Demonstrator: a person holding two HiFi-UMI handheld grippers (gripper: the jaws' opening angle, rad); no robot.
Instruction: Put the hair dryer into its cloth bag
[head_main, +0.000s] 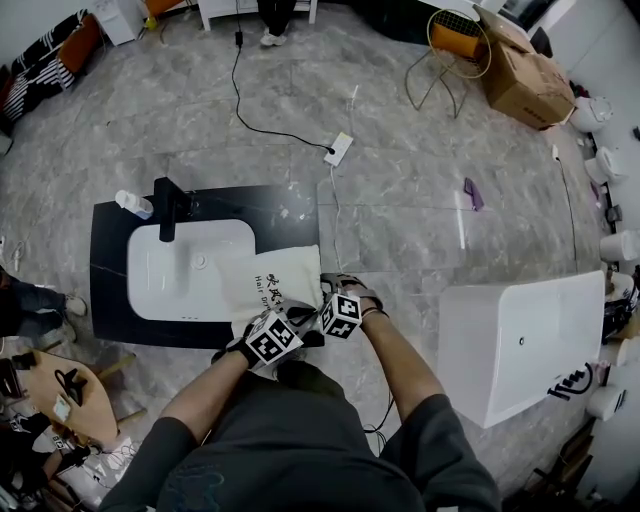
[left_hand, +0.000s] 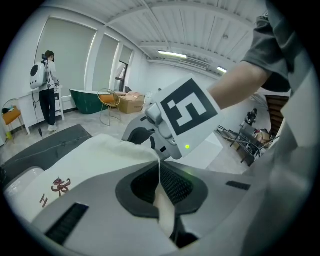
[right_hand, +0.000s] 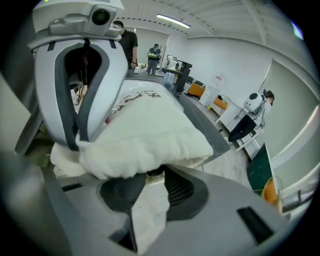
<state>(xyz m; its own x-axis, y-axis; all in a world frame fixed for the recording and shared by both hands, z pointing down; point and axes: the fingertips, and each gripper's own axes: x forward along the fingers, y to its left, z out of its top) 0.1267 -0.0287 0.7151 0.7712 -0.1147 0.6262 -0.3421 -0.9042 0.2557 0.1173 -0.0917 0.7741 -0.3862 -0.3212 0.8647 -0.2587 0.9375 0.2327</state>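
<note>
The cloth bag (head_main: 272, 285) is cream-white with dark lettering and a small reddish mark on its upper face. It lies flat on the black counter (head_main: 108, 262), its left side lapping over the rim of the white basin (head_main: 160, 275). Its near end is bunched, puffed up and raised off the counter. What it holds cannot be seen.

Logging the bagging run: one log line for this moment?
left gripper: shut on cloth bag edge | right gripper: jaws part-open at bag, grip unclear | hair dryer: not visible
</note>
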